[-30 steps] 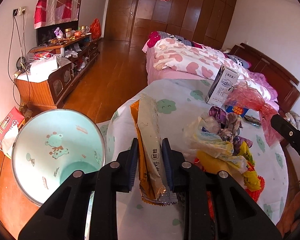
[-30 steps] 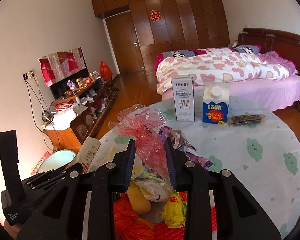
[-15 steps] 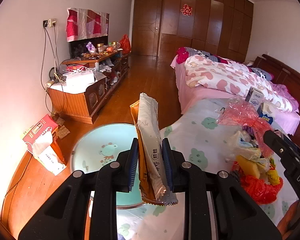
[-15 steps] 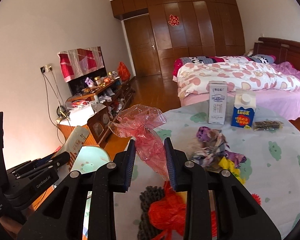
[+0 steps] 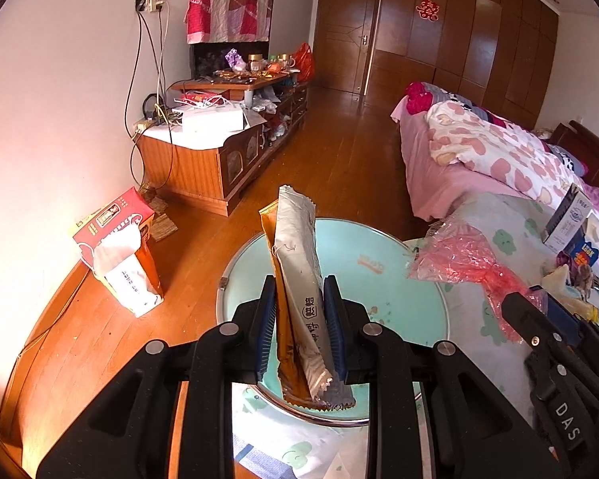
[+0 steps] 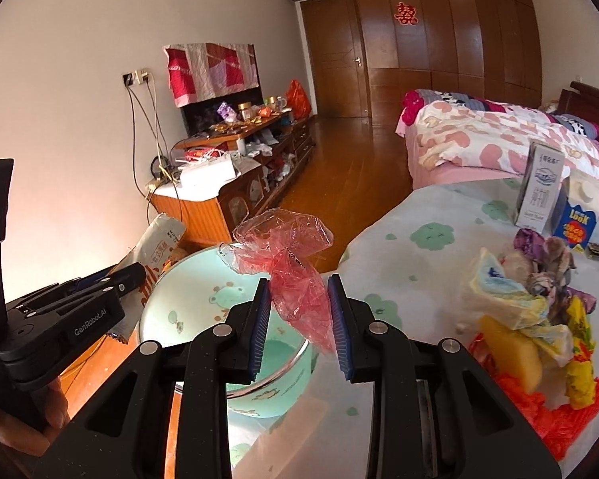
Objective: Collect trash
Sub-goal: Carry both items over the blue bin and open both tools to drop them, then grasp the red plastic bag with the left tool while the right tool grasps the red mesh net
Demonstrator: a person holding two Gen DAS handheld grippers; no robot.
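Two pieces of trash are being held over the round pale-green waste bin with cartoon animal prints (image 5: 399, 275), which is standing on the wooden floor just beside the surface covered in a white cloth with green cloud shapes (image 6: 439, 247).

The left gripper (image 5: 299, 327) is being kept above the bin mouth, its jaws pinching a pair of long flat snack wrappers – one silver-grey, one orange (image 5: 299, 279) – near their lower third, the upper ends standing free. The wrappers are judged light, thin and slick; a hold across the flat faces, as now, is being judged sound.

The right gripper (image 6: 299, 315) is being held at the bin's near rim. A crumpled translucent red plastic bag (image 6: 287, 255) is sitting between its jaws; a gap is showing on the left side, so whether the film is being gripped or only resting against the right pad cannot be told. The bag is judged nearly weightless, soft and clingy, and best taken at its bunched neck.

A heap of mixed wrappers and orange netting (image 6: 535, 339) is lying on the surface – not yet collected.
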